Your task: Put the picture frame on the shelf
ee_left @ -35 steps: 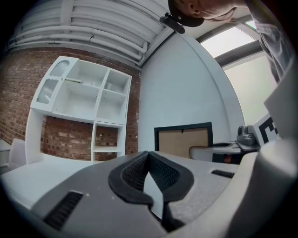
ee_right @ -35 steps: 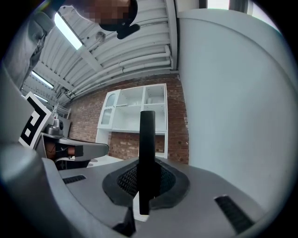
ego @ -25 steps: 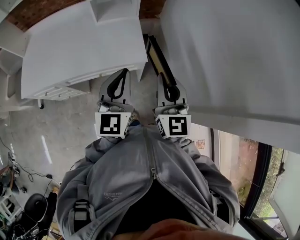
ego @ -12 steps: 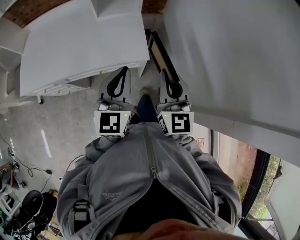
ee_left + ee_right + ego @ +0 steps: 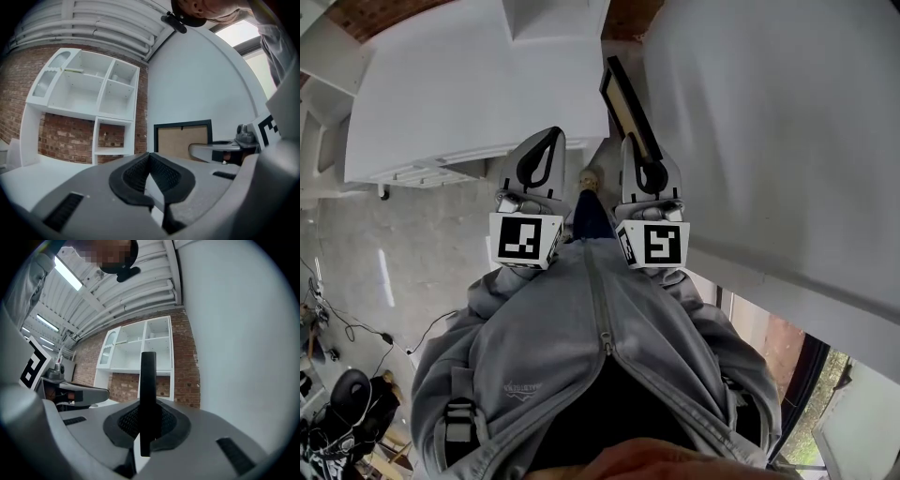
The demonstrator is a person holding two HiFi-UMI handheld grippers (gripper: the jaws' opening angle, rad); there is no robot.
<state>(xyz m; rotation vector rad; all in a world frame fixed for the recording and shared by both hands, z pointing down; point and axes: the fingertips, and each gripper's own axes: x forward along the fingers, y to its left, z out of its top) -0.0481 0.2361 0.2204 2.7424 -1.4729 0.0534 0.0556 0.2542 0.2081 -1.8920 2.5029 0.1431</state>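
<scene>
The picture frame [image 5: 624, 105] is black-edged with a tan back. My right gripper [image 5: 640, 155] is shut on its lower edge and holds it upright. In the right gripper view the frame [image 5: 148, 385] shows edge-on, clamped between the pads. From the left gripper view its tan back [image 5: 183, 139] is visible beside the right gripper [image 5: 220, 151]. My left gripper [image 5: 546, 142] is level alongside, shut with nothing in it; its pads [image 5: 140, 172] meet. The white shelf unit [image 5: 96, 91] with open compartments stands ahead on a brick wall, also in the right gripper view [image 5: 140, 350].
A white counter [image 5: 469, 94] runs under the shelf unit ahead and left. A white wall [image 5: 769, 122] is close on the right. The person's shoe [image 5: 589, 178] is on the grey floor [image 5: 412, 253] between the grippers. Cables and gear [image 5: 328, 412] lie at lower left.
Both grippers have moved forward with the frame, toward the counter and shelf unit. The person has stepped ahead, and a shoe now shows between the grippers.
</scene>
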